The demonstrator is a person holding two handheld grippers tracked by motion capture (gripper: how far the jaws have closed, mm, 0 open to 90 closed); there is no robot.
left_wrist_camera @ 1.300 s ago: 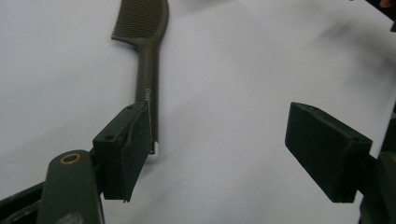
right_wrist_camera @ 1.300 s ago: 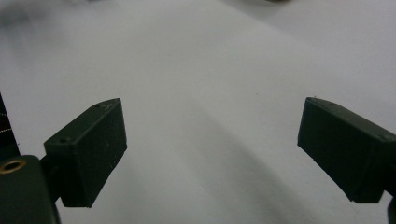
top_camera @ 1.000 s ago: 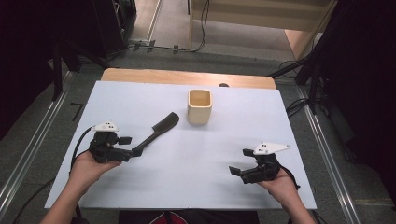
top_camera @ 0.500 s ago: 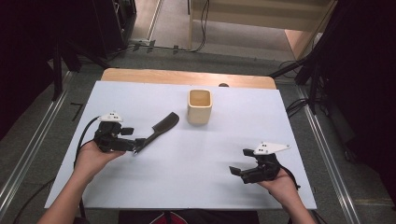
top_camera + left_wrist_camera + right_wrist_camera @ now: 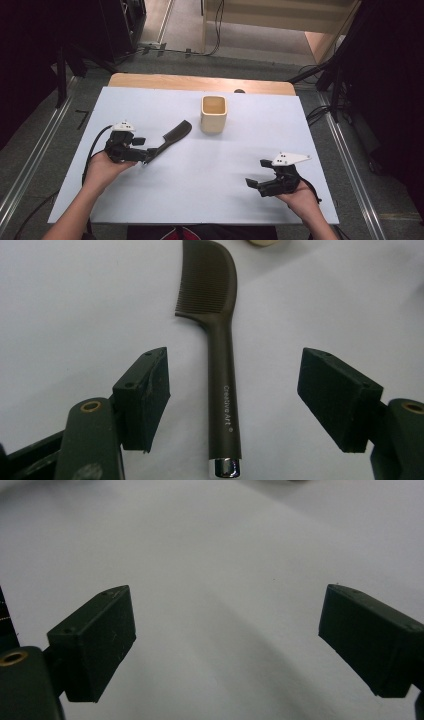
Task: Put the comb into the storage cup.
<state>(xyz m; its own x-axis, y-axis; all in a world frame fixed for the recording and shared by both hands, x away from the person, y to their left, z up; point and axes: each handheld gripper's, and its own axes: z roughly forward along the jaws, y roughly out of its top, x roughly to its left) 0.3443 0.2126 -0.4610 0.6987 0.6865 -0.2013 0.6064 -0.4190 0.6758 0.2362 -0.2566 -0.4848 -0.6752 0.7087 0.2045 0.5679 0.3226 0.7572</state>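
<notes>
Dark brown plastic comb (image 5: 220,365) lies flat on the white table sheet (image 5: 200,175), its handle between the left gripper's (image 5: 232,390) wide-spread jaws, which have just been closing a little without touching it. Its silver-capped end points toward that gripper and its toothed head toward the square beige cup (image 5: 213,114) standing farther up the sheet. Well apart at the near right, the right gripper (image 5: 225,630) hangs released over bare sheet.

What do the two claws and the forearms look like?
Both claws, left and right, are black, with two blocky jaws and brass-coloured screw holes. Each carries a pale three-cornered plate on top. A black cable trails from the left one. The forearms are bare, without sleeves.
</notes>
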